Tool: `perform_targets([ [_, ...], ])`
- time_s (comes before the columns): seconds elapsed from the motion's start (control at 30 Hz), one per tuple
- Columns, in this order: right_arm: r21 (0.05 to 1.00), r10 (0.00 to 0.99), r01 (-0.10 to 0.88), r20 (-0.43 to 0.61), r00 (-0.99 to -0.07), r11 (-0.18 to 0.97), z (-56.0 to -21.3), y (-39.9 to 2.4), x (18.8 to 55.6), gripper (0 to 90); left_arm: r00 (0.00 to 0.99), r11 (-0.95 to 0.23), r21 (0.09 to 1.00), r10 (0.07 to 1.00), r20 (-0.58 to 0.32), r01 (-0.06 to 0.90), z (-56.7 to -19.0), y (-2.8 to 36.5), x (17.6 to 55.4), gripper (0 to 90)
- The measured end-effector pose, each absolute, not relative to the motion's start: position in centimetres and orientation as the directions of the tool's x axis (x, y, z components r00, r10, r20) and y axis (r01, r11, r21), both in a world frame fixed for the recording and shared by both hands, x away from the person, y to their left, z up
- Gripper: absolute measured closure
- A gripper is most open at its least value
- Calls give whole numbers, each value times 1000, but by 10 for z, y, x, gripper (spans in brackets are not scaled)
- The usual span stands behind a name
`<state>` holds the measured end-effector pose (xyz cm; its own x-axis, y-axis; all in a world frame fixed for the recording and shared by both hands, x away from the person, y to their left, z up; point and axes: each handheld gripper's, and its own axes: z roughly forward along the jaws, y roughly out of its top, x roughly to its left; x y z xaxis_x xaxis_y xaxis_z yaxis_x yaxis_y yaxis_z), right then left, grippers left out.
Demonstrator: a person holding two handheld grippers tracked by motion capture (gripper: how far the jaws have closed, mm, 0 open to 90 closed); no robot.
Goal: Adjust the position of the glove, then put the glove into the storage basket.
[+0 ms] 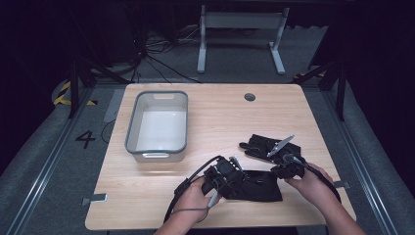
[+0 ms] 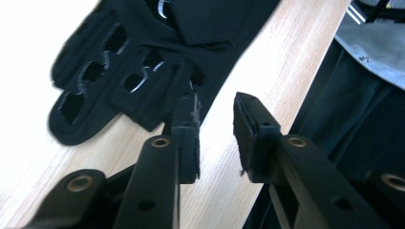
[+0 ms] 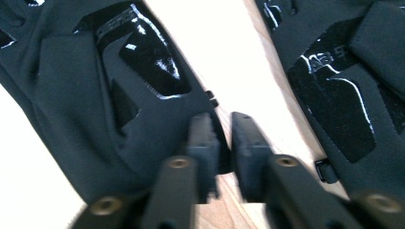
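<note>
Two black gloves lie on the wooden table (image 1: 220, 117). The near glove (image 1: 259, 185) stretches between my two grippers, and the far glove (image 1: 262, 144) lies just behind it. My left gripper (image 1: 239, 177) sits at the near glove's left end. In the left gripper view its jaws (image 2: 215, 129) stand apart over bare wood, and a fingertip of the glove (image 2: 119, 62) touches the outside of the left jaw. My right gripper (image 1: 275, 172) is at the glove's right end. Its jaws (image 3: 223, 138) stand slightly apart at the cuff edge of one glove (image 3: 95, 86), with the other glove (image 3: 344, 86) to the right.
A grey-rimmed white bin (image 1: 131, 128) stands at the left back of the table. A round cable hole (image 1: 249, 97) lies near the far edge. The table's near edge runs close under both hands. A white desk frame (image 1: 240, 34) and cables are on the floor beyond.
</note>
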<state>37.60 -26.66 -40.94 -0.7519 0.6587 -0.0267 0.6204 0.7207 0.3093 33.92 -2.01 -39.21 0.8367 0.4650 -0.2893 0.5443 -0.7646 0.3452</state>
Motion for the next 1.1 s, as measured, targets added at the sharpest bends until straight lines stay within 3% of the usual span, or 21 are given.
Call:
perform_targets([
  [0.4,392,678,607,-63,-732,692,-395,-279,376,731,799,-692,401,535,-274,600,-385,5,355,672],
  [0.63,464,682,592,-34,-731,659,-383,-289,373,776,779,-659,424,577,-244,621,-383,19,364,641],
  [1.1,507,702,606,1,-712,614,-372,-301,384,776,771,-653,427,601,-210,625,-387,41,376,608],
])
